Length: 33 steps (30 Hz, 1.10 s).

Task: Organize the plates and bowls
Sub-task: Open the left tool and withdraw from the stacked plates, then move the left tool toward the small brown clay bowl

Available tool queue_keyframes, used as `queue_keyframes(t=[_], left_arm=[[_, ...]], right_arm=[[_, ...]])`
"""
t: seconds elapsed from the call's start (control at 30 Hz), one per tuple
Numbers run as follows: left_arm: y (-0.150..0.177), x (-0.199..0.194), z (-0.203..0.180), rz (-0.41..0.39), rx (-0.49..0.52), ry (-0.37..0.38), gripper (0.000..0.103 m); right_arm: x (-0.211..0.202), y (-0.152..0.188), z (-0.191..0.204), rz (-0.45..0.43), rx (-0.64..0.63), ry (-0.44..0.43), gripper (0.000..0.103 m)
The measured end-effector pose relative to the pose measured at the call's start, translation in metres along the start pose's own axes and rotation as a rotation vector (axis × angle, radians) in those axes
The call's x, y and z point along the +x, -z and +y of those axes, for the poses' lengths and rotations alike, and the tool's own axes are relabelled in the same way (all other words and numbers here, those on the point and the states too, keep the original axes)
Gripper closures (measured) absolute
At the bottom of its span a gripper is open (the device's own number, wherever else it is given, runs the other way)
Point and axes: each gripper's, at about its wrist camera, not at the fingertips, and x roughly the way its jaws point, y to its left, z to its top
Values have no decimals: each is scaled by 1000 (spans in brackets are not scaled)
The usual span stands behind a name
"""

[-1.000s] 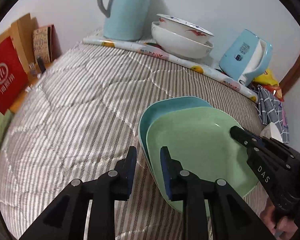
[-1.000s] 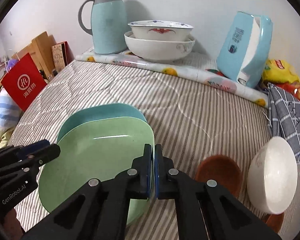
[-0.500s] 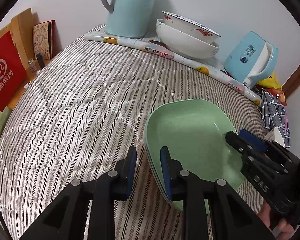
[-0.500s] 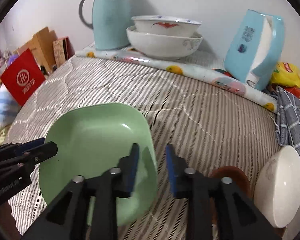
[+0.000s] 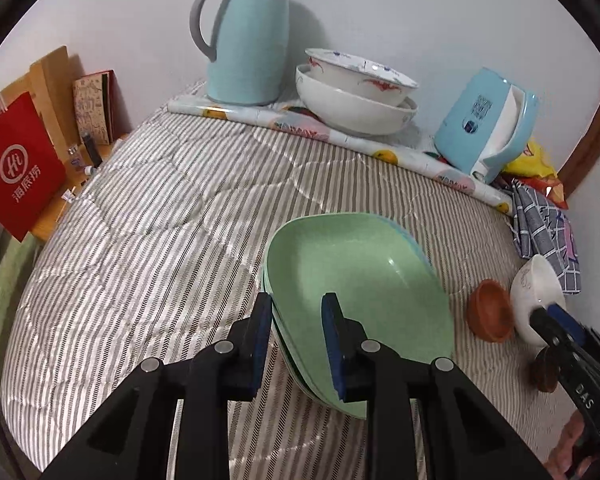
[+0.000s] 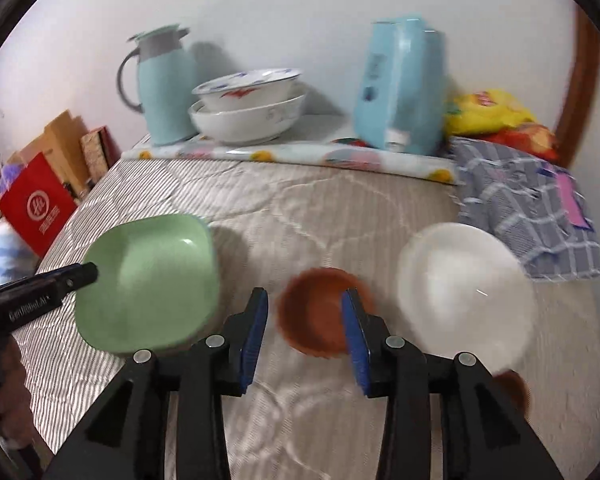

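A green plate lies stacked on a teal plate, of which only a thin edge shows, on the striped quilt. My left gripper is shut on the stack's near-left rim, one pad outside and one inside. My right gripper is off the plates; its jaws are opening and hold nothing. Beyond its gap sits a small brown bowl, with a white bowl to its right.
Two large white bowls sit nested at the back beside a teal jug and a blue box. A checked cloth and snack bags lie at the right. Another brown dish is near the front right. A red bag stands left.
The green plate slid over the teal one until it covers it. My right gripper let go of the green plate's rim, opened and swung right over the brown bowl. The left gripper stayed on the rim.
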Motion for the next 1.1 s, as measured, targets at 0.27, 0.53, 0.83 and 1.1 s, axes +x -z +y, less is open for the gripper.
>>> queue_keyframes(t=[0.27,0.53,0.83,1.1], left_arm=[[3,-17,-13,-44,24,-71,52],[5,-27,-31,-55,59,-56,52],[6,-29,-79,-58,127,26,52],[10,-26,-125,-65,178,70,52]], right_arm=[[-39,22,-57,-30,89,78,60],[-62,45,-95,-42,164,124,60],[-74,58,-120,-23,197,172,48],[-85,69,-149,-9,227,214,48]])
